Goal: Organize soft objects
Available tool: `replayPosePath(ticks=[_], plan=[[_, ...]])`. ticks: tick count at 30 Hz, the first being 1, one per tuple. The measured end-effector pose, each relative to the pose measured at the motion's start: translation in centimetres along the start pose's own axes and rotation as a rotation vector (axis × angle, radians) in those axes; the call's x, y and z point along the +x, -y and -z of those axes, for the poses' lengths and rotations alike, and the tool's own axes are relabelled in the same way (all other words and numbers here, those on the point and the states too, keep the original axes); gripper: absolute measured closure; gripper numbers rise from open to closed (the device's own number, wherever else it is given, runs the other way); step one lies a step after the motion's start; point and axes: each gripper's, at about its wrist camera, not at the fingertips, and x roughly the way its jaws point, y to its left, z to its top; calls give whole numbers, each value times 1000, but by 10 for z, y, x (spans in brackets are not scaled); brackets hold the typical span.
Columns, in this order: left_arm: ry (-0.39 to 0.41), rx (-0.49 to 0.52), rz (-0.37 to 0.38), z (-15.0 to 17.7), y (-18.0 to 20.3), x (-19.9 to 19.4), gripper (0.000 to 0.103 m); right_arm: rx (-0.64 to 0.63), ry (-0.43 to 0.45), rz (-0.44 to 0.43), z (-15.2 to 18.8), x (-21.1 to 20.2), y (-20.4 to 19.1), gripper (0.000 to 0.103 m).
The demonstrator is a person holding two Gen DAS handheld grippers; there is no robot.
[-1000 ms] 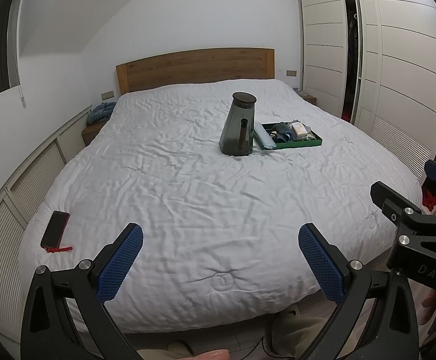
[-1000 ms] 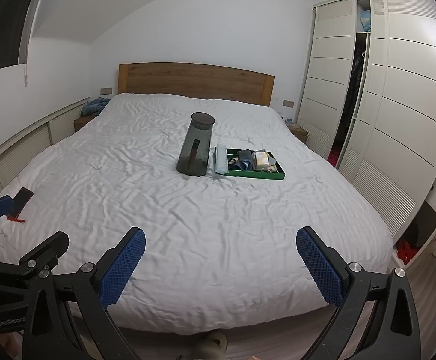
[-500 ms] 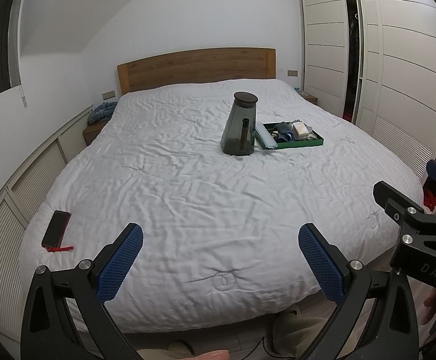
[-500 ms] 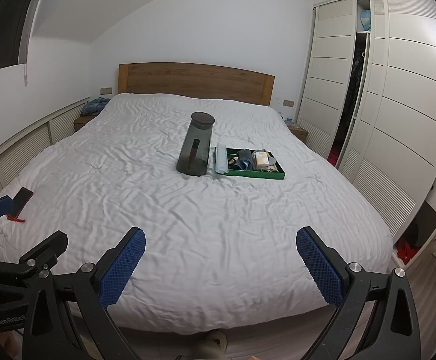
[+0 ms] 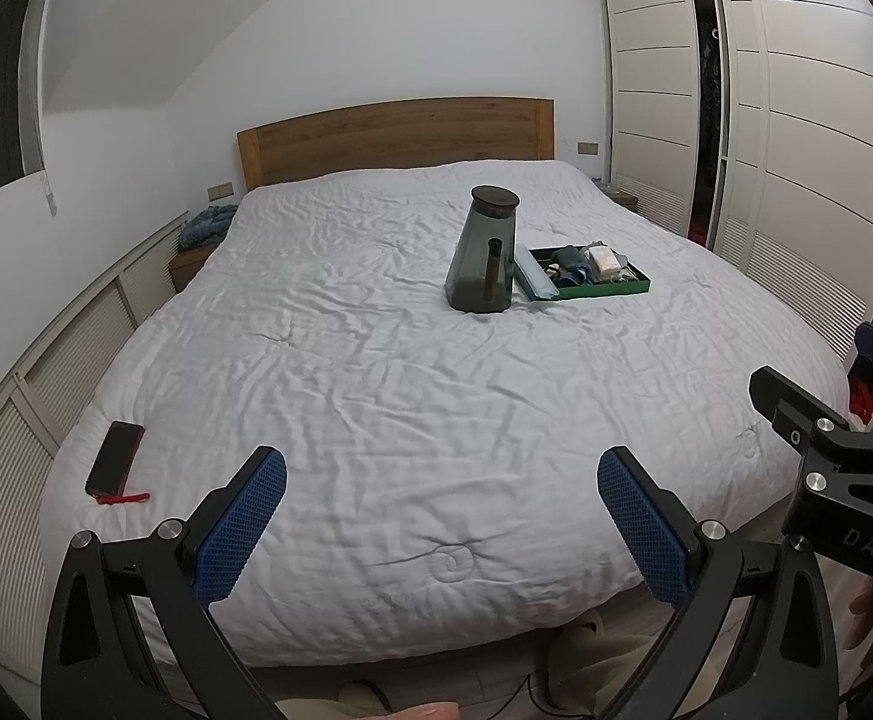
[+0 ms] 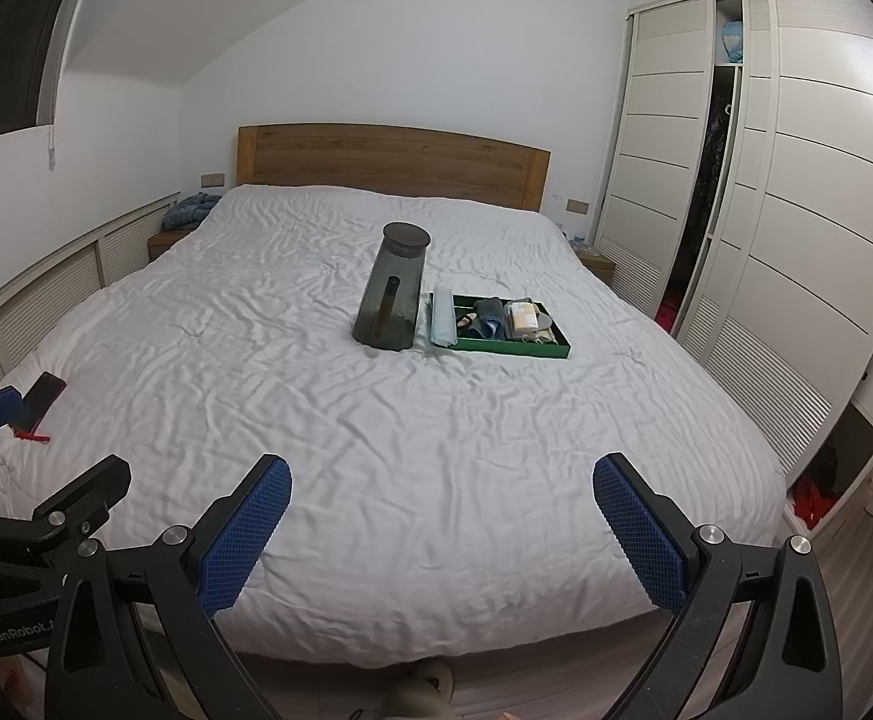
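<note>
Green tray (image 5: 610, 290) mid-bed beside the dark jug (image 5: 483, 260) is holding soft items too small to identify. We are holding the left gripper (image 5: 442, 516) and right gripper (image 6: 442, 519) spread apart, empty.

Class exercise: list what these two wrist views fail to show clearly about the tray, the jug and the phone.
- Tray contents: too small in both views to name each item.
- Jug: dark tinted wall hides whether anything is inside.
- Phone: right view, partly covered by the left gripper's finger; its screen is unreadable in the left view.
</note>
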Motion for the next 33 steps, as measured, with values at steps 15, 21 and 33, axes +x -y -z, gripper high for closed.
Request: replayPosePath(ticks=[15, 21, 33], plan=[[1, 1, 2, 0, 0, -1, 1, 0, 1, 0, 0, 0, 1, 0], [4, 3, 3, -1, -2, -1, 1, -4, 5, 2, 2, -1, -1, 0], [23, 12, -5, -4, -2, -4, 1, -4, 12, 10, 1, -4, 0, 0]])
